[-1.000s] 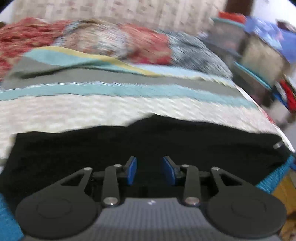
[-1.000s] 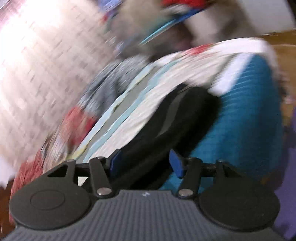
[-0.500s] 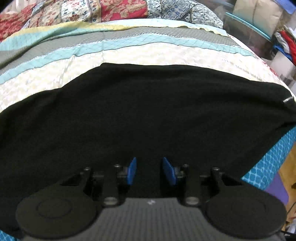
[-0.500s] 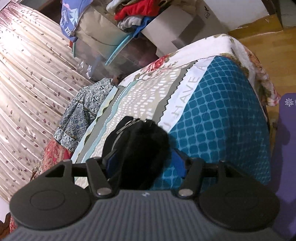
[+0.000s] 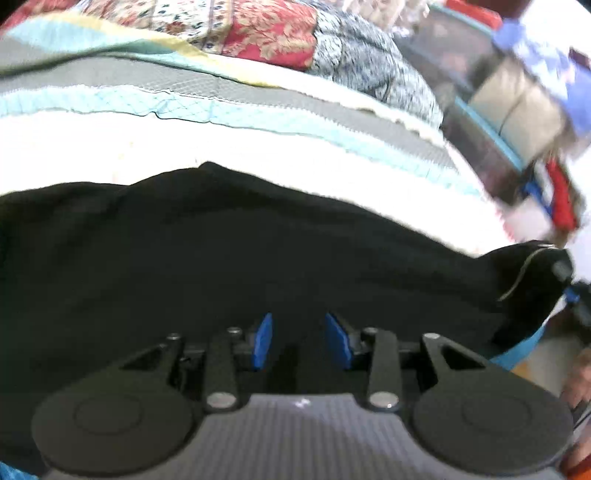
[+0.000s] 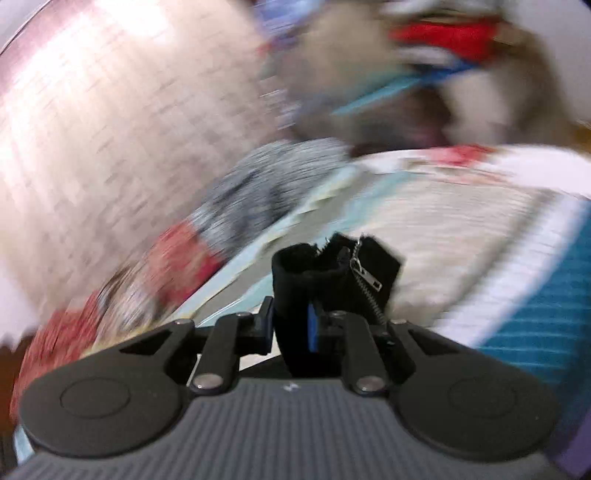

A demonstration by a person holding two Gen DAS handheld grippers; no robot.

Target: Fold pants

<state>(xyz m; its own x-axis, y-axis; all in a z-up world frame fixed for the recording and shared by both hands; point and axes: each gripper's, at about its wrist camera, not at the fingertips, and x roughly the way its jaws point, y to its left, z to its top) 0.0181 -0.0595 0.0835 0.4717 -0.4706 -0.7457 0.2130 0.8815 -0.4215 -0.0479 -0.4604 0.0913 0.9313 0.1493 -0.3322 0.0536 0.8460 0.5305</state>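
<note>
- the black pants [image 5: 229, 251] lie spread across the striped bedspread [image 5: 258, 155], with one zippered end lifted off it on the side away from the patterned pillows [image 5: 266, 33].
- the right gripper [image 6: 290, 325] is clenched on that bunched zippered end [image 6: 332, 273]; the zipper [image 6: 364, 275] hangs loose beside the jaws.
- the left gripper [image 5: 300, 341] hovers over the pants with jaws parted, gripping nothing.
- risk: the right-hand hold is on a thick roll of cloth, so layers may slide out unevenly and the fold may skew.
- risk: only one end is held; the rest may drag and wrinkle on the bedspread.
- risk: heavy blur in the right view suggests fast motion, which could tug the cloth free.
</note>
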